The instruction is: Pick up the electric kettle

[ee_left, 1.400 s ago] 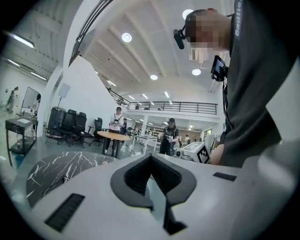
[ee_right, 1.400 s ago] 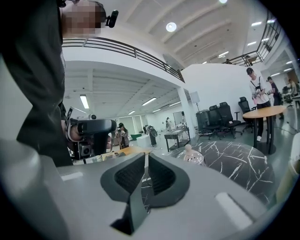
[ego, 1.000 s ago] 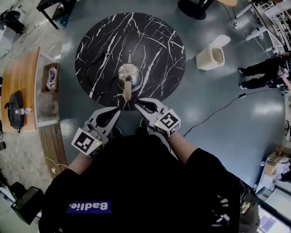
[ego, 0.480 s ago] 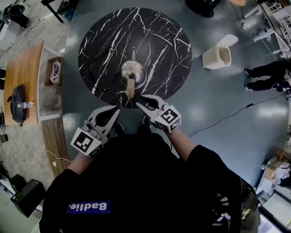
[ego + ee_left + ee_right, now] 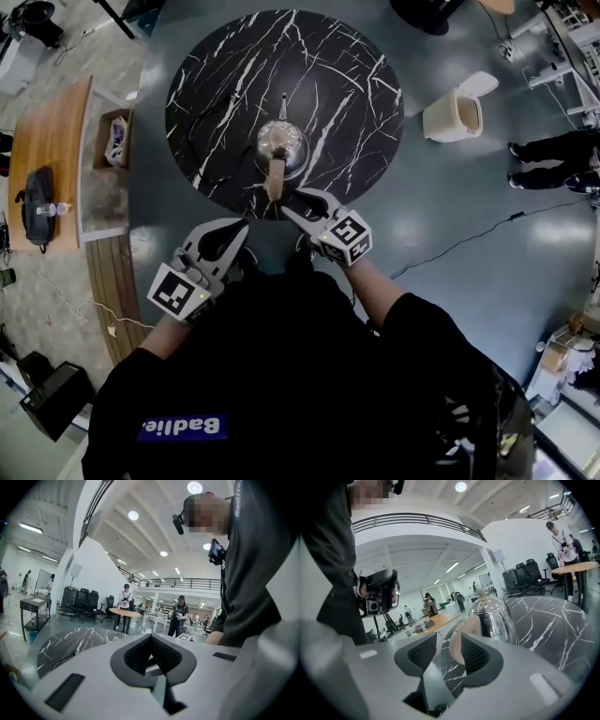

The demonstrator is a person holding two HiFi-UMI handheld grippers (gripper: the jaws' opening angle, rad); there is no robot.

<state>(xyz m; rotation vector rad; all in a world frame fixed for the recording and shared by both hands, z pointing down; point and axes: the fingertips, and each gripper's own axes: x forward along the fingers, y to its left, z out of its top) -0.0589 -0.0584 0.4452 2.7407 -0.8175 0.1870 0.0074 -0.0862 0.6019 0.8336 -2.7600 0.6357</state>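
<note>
Electric kettle position: upright on the round black marble tabletop, between its centre and the edge nearest the person.

Left claw: closed, tips together, nothing between them. It is held off the near edge of the tabletop, left of the kettle and clear of it. The left gripper view confirms the closed left claw.

Kettle appearance: a polished steel, dome-shaped body with a small knob on the lid. A thin spout points away from the person. A pale, wood-toned handle points toward the person. The long axis, spout to handle, therefore runs straight out from the person, with the handle at the near end. The mirror-finish body is likely slippery, so the handle is judged to be the proper grasp surface.

Right claw: jaws apart, having just been opening. It sits just beside the near end of the handle, slightly to its right, and is the nearer of the two. In the right gripper view the rounded handle end shows in the gap of the right claw, close to the right-hand pad. The pads do not press on it, and contact cannot be determined.

Coming move, as judged: a short advance along the handle axis until both pads straddle the handle, then closure.
</note>
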